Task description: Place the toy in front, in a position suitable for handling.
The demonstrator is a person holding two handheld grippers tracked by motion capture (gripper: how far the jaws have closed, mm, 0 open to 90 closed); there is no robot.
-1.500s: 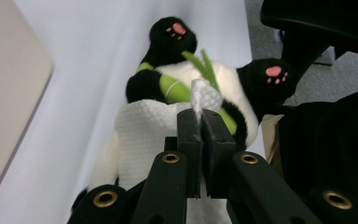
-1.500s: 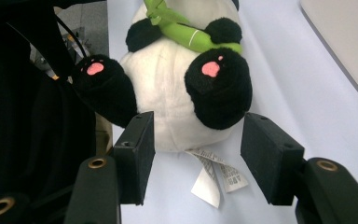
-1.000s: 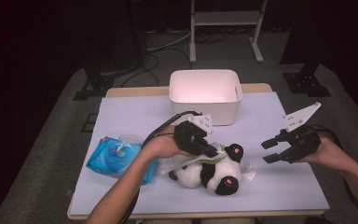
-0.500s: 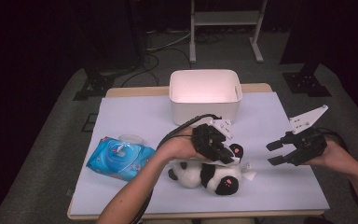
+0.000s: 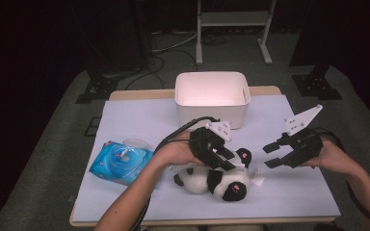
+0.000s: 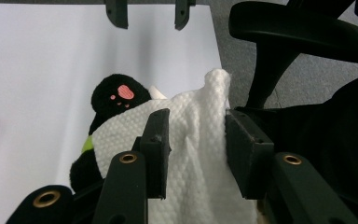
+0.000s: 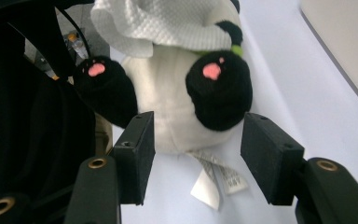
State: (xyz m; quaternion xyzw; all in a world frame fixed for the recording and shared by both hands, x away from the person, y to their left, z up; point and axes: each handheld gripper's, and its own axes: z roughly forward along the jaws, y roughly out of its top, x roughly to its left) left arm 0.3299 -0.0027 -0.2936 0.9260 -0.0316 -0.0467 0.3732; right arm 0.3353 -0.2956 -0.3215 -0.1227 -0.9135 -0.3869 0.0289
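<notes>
A black-and-white panda plush (image 5: 212,180) lies on its back near the table's front edge, pink-padded feet toward the right. A white textured wipe (image 6: 191,135) is draped over its belly. My left gripper (image 5: 224,161) hangs over the plush. Its jaws have just been opening and now stand apart, with the wipe loose between them (image 6: 193,126). My right gripper (image 5: 271,155) hovers open just right of the plush. In its own view the panda's feet (image 7: 219,88) sit ahead of its parted jaws (image 7: 196,140), and the wipe (image 7: 168,23) lies farther off.
A white bin (image 5: 212,91) stands at the back middle of the lilac table cover (image 5: 139,120). A blue pack of wipes (image 5: 120,161) lies at the front left. The plush's paper tag (image 7: 214,182) rests on the table. An office chair's armrest (image 6: 298,28) is beyond the table edge.
The left gripper's jaws have parted over the wipe on the panda, and the hand has shifted slightly right. The right gripper has kept its opening and stayed about where it was.
</notes>
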